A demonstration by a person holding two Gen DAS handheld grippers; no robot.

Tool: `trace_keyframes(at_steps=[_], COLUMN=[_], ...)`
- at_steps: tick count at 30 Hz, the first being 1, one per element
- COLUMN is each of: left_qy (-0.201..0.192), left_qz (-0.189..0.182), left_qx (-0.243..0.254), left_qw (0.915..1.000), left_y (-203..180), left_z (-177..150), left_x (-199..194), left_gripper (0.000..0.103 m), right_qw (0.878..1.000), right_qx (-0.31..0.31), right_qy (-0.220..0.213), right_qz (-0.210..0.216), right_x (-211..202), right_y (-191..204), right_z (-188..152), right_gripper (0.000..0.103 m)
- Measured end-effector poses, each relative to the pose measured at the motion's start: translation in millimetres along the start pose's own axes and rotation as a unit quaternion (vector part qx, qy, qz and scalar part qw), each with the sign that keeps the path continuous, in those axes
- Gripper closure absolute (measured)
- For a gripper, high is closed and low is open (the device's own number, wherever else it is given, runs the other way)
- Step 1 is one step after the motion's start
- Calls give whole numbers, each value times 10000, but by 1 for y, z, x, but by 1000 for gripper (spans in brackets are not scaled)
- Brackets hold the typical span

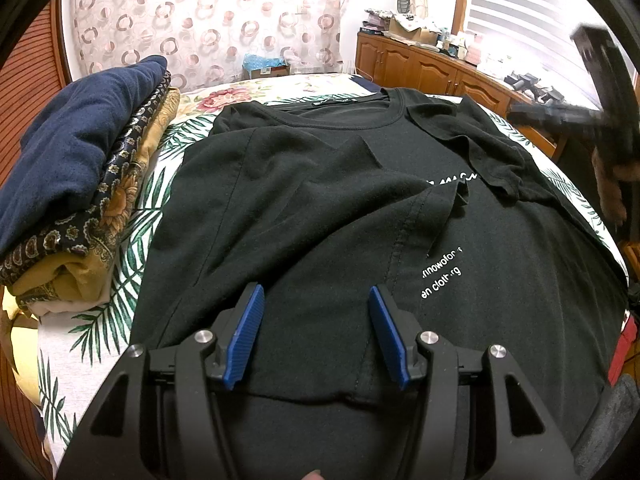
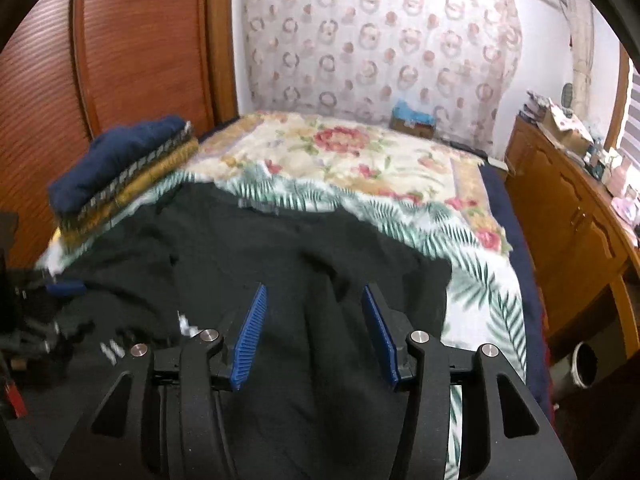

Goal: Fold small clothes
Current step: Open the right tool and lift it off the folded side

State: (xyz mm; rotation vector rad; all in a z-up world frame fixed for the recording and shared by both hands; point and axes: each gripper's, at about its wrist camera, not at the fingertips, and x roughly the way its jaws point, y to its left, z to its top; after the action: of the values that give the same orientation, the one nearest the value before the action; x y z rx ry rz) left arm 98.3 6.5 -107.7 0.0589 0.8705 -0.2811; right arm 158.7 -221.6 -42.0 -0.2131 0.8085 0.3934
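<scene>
A black T-shirt [image 1: 320, 200] with white lettering [image 1: 440, 276] lies spread on the bed, collar at the far end. Both of its sides are folded in over the middle. My left gripper [image 1: 316, 292] hangs open just above the near part of the shirt, with nothing between its blue pads. The right gripper [image 1: 560, 114] shows blurred at the right edge of the left wrist view. In its own view my right gripper [image 2: 314, 288] stands open over the right side of the T-shirt [image 2: 240, 248], holding nothing. A blue pad of the left gripper [image 2: 66, 288] shows at the left.
A stack of folded clothes [image 1: 80, 160] [image 2: 120, 160], navy on top, sits on the bed's left side. The floral bedspread [image 2: 360, 152] runs back to a small box [image 2: 412, 120]. A wooden cabinet [image 2: 568, 208] lines the right, a wardrobe door [image 2: 140, 40] the left.
</scene>
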Motion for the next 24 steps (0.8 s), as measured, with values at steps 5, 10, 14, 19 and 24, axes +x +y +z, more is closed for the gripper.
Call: trace_keyframes(at_steps=[5, 10, 14, 19, 24], left_qy=[-1, -2, -2, -2, -3], left_qz=[0, 0, 0, 0, -3], left_qx=[-1, -2, -3, -3, -5], left_qw=[10000, 10000, 10000, 10000, 10000], left_y=[0, 0, 0, 0, 0], left_z=[0, 0, 0, 0, 0], left_x=[0, 0, 0, 0, 1], left_gripper=[48, 48, 48, 48, 48], right_qw=[9995, 9973, 9957, 9955, 9939], right_qx=[8, -341, -620, -694, -661], right_qy=[213, 393, 561, 571, 519], right_qz=[222, 509, 408, 302, 718], right_x=[5, 13, 22, 24, 9], right_y=[14, 47, 63, 61, 60], right_z=[-30, -47, -54, -57, -61], right_gripper=[53, 60, 67, 98, 100])
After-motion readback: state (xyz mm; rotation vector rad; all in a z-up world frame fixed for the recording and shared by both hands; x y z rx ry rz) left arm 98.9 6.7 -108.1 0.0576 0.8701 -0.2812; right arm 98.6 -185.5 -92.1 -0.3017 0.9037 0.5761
